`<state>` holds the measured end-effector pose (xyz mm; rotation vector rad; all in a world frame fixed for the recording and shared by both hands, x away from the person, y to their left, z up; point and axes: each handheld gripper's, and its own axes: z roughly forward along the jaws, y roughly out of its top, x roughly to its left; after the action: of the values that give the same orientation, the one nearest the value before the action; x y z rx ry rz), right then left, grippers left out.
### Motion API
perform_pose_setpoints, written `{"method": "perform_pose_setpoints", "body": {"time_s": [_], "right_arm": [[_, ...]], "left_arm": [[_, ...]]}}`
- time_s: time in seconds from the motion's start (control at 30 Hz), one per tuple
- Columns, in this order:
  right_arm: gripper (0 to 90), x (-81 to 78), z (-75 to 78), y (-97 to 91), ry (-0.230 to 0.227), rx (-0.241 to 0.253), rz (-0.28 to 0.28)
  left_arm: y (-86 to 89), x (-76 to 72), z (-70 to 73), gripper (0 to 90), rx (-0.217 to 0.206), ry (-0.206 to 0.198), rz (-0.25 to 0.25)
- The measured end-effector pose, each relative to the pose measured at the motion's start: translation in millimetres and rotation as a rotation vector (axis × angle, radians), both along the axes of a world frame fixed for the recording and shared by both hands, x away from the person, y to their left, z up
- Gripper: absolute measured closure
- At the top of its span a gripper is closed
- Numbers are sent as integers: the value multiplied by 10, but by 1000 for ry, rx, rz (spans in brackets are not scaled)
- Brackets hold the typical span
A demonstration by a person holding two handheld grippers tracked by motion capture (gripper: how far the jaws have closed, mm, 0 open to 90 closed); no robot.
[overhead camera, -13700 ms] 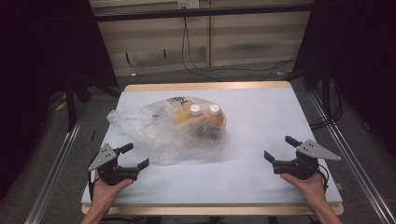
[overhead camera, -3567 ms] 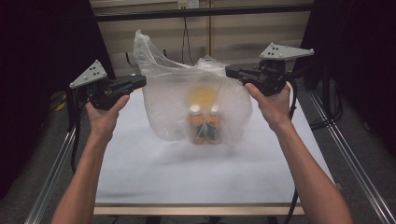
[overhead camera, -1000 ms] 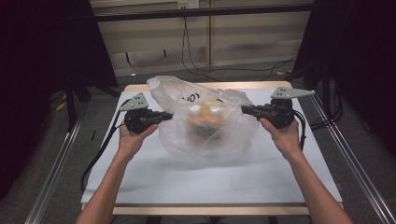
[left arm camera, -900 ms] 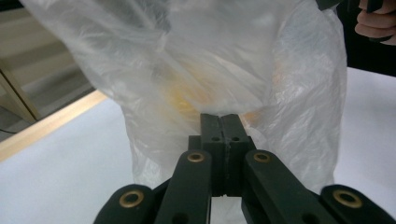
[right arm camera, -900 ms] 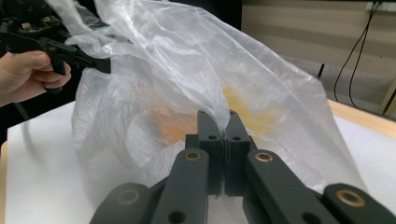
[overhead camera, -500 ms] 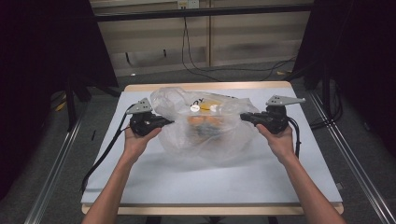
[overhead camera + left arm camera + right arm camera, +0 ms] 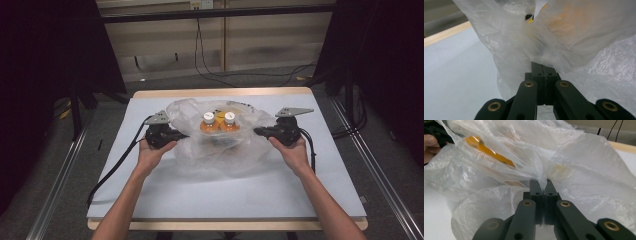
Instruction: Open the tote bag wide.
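A clear plastic bag (image 7: 220, 145) rests on the white table top (image 7: 225, 190), with two white-capped orange bottles (image 7: 218, 122) inside it. My left gripper (image 7: 181, 135) is shut on the bag's left edge, and in the left gripper view its jaws pinch the thin film (image 7: 524, 50) at my left gripper (image 7: 544, 65). My right gripper (image 7: 259, 132) is shut on the bag's right edge. The right gripper view has my right gripper (image 7: 543, 182) clamped on a fold of the bag (image 7: 579, 170), with an orange shape (image 7: 489, 150) showing through the plastic.
The table has a wooden rim (image 7: 220, 93) at the far edge. Black cables (image 7: 115, 170) trail from both grippers across the white surface. Metal rails (image 7: 60, 180) run along both sides of the table. A dark frame and wall stand behind.
Both grippers have come down with the bag from mid-air; it now rests spread on the table with the bottles lying in it. Earlier still it was held high.
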<state>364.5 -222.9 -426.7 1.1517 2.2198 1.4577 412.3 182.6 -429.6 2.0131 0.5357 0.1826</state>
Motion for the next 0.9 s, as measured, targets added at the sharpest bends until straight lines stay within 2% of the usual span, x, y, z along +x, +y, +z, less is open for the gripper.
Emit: {"method": "perform_pose_setpoints", "body": {"time_s": [0.1, 0.17, 0.3, 0.4, 0.43, 0.57, 0.63, 0.7, 0.77, 0.9], "right_arm": [[894, 15, -80, -1, 19, -19, -1], [895, 21, -119, -3, 29, -28, 0], [895, 23, -191, -3, 44, -47, 9], [895, 19, -250, -1, 48, -65, 23], [895, 15, -277, 4, 53, -75, 26], [895, 14, -388, 39, 89, -119, 34], [895, 20, -424, 50, 102, -134, 40], [895, 27, -454, 56, 107, -150, 44], [895, 32, -488, 67, 120, -164, 47], [896, 37, -554, 95, 131, -200, 59]], "left_arm": [[-2, 25, -109, 900, 10, 29, 13], [-6, 31, -163, 900, 31, 37, 11], [-1, 29, -236, 900, 46, 55, 7], [2, 28, -293, 900, 83, 61, 7], [0, 30, -311, 900, 83, 64, 2], [-10, 31, -391, 900, 123, 78, 3], [-17, 37, -417, 900, 118, 81, -6], [-14, 41, -422, 900, 140, 87, -9], [-18, 45, -440, 900, 140, 92, -13], [-56, 52, -541, 900, 184, 105, -18]]}}
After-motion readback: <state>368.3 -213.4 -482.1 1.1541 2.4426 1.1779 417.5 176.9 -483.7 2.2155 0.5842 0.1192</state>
